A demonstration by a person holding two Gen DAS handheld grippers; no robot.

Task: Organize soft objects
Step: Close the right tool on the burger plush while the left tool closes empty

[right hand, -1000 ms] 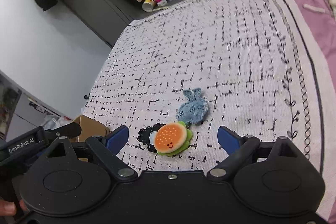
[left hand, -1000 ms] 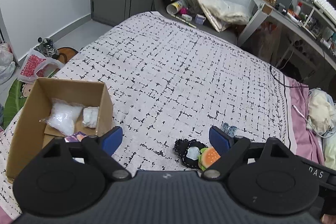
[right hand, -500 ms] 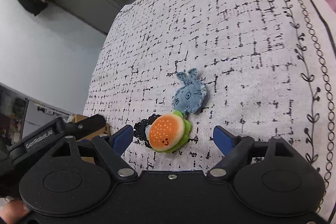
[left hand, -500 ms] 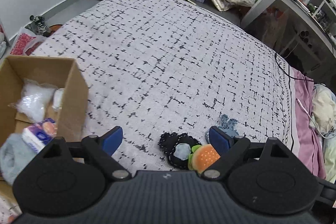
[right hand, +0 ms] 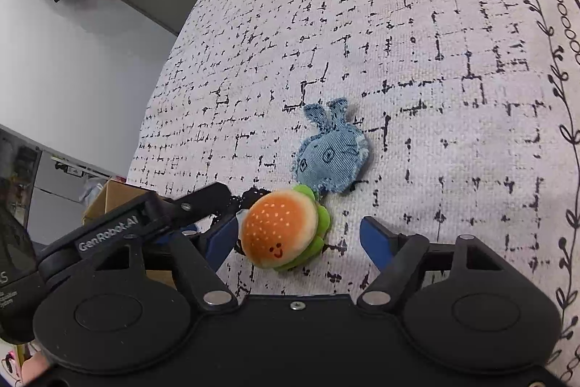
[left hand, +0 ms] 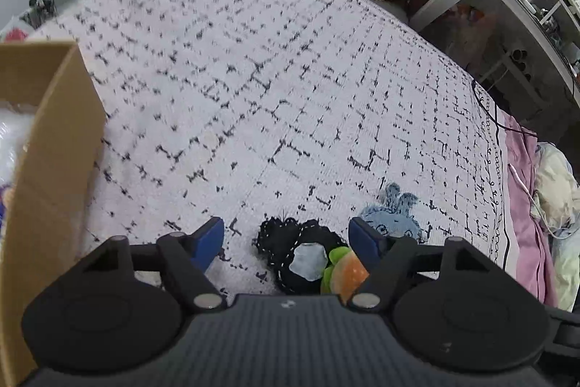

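Both claws are at the approach stage of a double pick-up on the bed with the white, black-flecked woven cover (left hand: 290, 104). The left claw (left hand: 286, 238) has just been narrowing but is spread, its blue pads standing either side of the flat black crocheted piece with a pale patch (left hand: 297, 249) without pressing on it. The right claw (right hand: 299, 234) has also just been narrowing and is spread; the round plush hamburger with an orange bun, green frill and stitched smile (right hand: 281, 234) sits between its pads, the left pad close beside the bun and the right one clear of it. The pale blue denim rabbit-eared toy (right hand: 331, 156) lies touching the far side of the hamburger. The open brown cardboard box (left hand: 54, 147) stands on the bed to the left, already holding some white packets. Next, I judge, each claw must settle lower and pinch its own piece alone, since the three toys overlap, then carry it over to the box
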